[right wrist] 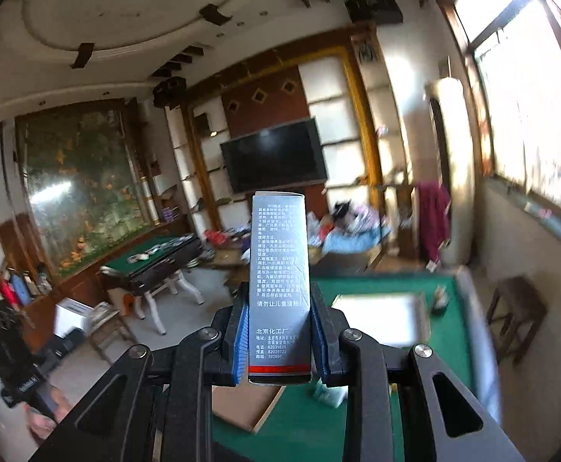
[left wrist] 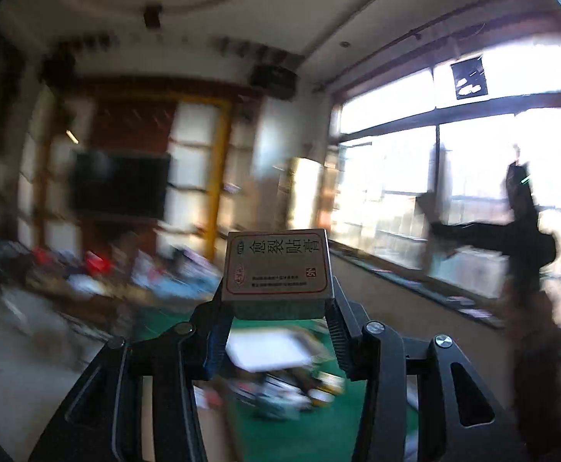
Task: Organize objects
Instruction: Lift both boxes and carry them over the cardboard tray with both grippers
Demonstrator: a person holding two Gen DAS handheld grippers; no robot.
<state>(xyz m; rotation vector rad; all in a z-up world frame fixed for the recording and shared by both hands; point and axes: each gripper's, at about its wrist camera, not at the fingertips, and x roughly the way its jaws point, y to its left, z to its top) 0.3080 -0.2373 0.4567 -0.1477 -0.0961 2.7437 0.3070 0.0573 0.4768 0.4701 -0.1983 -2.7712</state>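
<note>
My left gripper (left wrist: 276,308) is shut on a small flat plaster box (left wrist: 277,265) with a red-bordered label and Chinese print, held high above the green table (left wrist: 280,439). My right gripper (right wrist: 279,331) is shut on a tall narrow grey box (right wrist: 280,269) with white Chinese text and a red stripe, held upright above the green table (right wrist: 361,281). A white tray (right wrist: 380,319) lies on the table below; it also shows blurred in the left wrist view (left wrist: 268,350). The right gripper appears as a dark blurred shape (left wrist: 519,231) in the left wrist view.
Small blurred items (left wrist: 292,392) lie on the green table beside the tray. A flat cardboard piece (right wrist: 245,404) sits at the table's near left. A wooden stool (right wrist: 519,308) stands right of the table. A second green table (right wrist: 153,258), a TV (right wrist: 276,158) and clutter are farther off.
</note>
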